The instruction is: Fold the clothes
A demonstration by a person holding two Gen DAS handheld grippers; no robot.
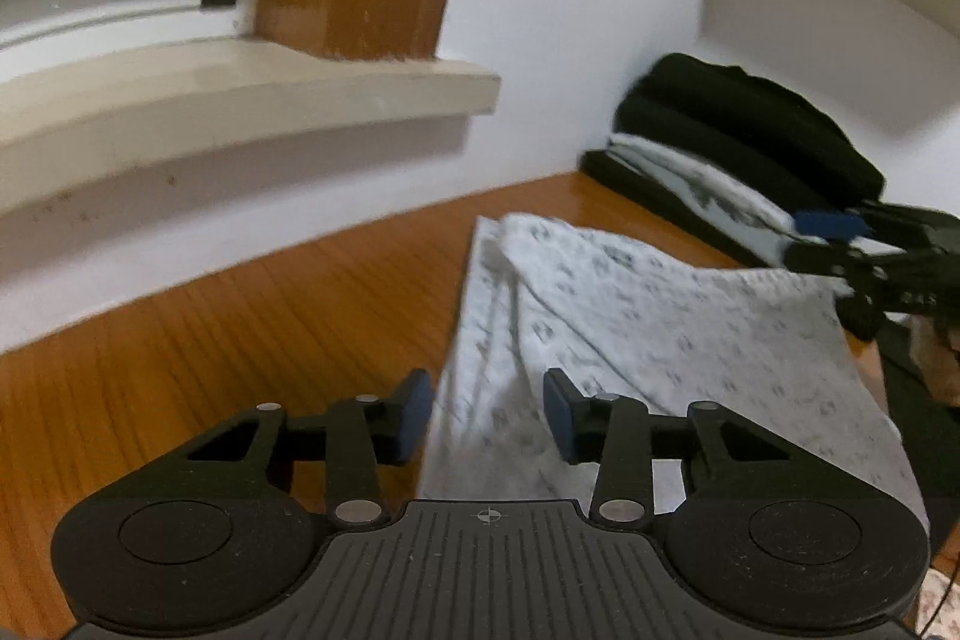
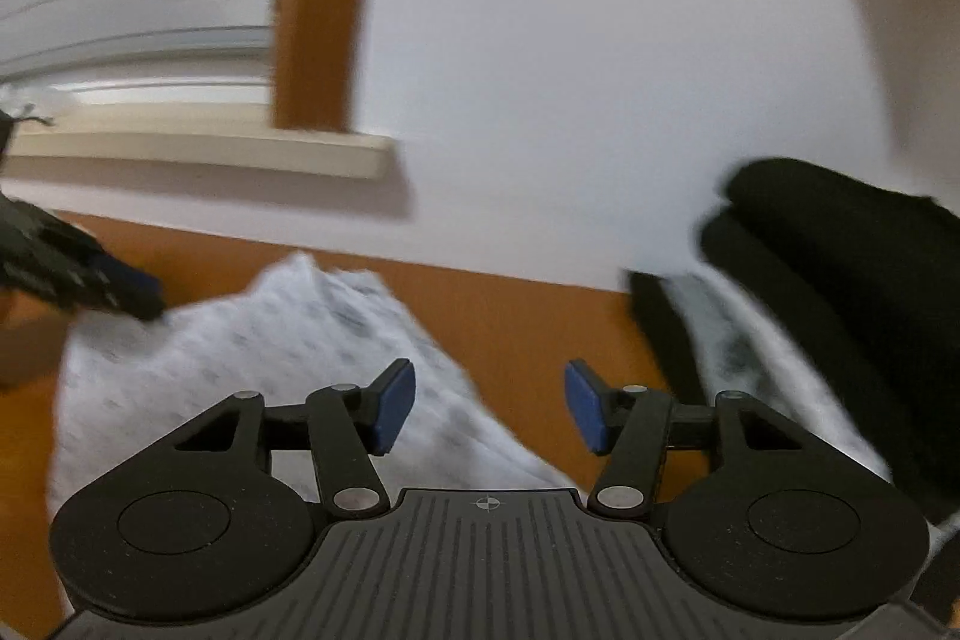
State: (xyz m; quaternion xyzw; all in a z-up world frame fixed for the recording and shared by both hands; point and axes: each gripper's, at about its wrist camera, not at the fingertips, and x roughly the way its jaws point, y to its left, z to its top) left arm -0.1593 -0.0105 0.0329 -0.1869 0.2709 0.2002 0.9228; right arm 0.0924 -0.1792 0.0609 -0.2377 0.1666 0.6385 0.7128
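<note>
Garment, left wrist view: white patterned cloth lies partly folded on the wooden table, its left edge running straight toward the camera, a creased ridge near the far corner.
Left gripper: left gripper hangs just above the cloth's near left edge, jaws spread wide with nothing between them; blue pads face each other over fabric and bare wood.
Right gripper, seen from the left: right gripper shows at the right edge, blurred, over the cloth's far right corner; whether it touches the fabric cannot be told.
Stack: folded clothes, black with a pale piece sandwiched in, sit in the far right corner against the white wall, apart from the patterned cloth.
Sill: cream window ledge juts from the wall at left.

Garment, right wrist view: white patterned cloth spreads left of centre on the wooden table, heavily blurred.
Right gripper: right gripper is wide open and empty, one pad over the cloth, the other over wood.
Left gripper, seen from the right: left gripper reaches in at the left edge beside the cloth's far corner; its opening cannot be judged here.
Stack: folded clothes rise at right, near the open fingers.
</note>
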